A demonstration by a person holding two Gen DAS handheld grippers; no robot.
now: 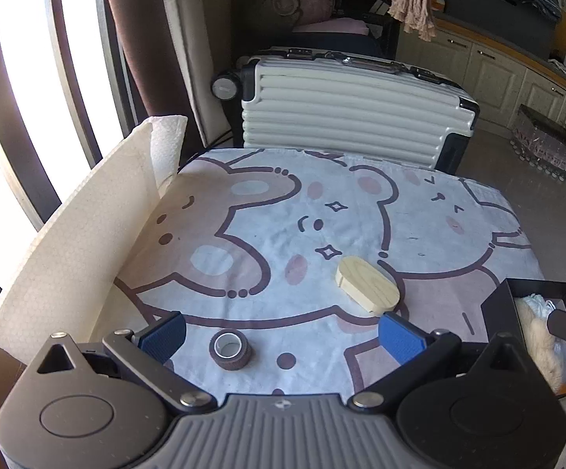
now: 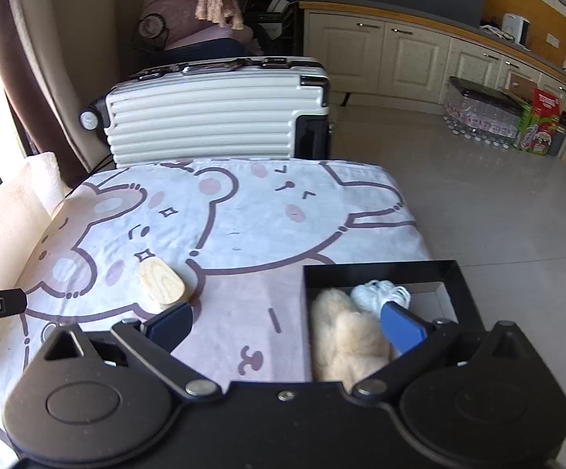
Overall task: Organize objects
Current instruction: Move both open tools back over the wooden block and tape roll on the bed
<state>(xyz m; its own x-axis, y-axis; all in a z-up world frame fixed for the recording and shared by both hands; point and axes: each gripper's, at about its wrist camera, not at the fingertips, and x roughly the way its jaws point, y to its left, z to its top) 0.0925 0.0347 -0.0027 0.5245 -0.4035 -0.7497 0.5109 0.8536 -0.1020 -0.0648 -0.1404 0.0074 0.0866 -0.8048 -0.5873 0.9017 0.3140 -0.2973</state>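
Left claw spread wide around the tape roll; recommend lowering squarely, then clamping across its sides. Right claw released, empty.

Daylight pours through the window at left, blown out to pure white in both views. The surface's cartoon cloth is evenly lit with soft shadows. Fisheye distortion bends the suitcase and cabinets; focus stays sharp.

Tape roll left of box
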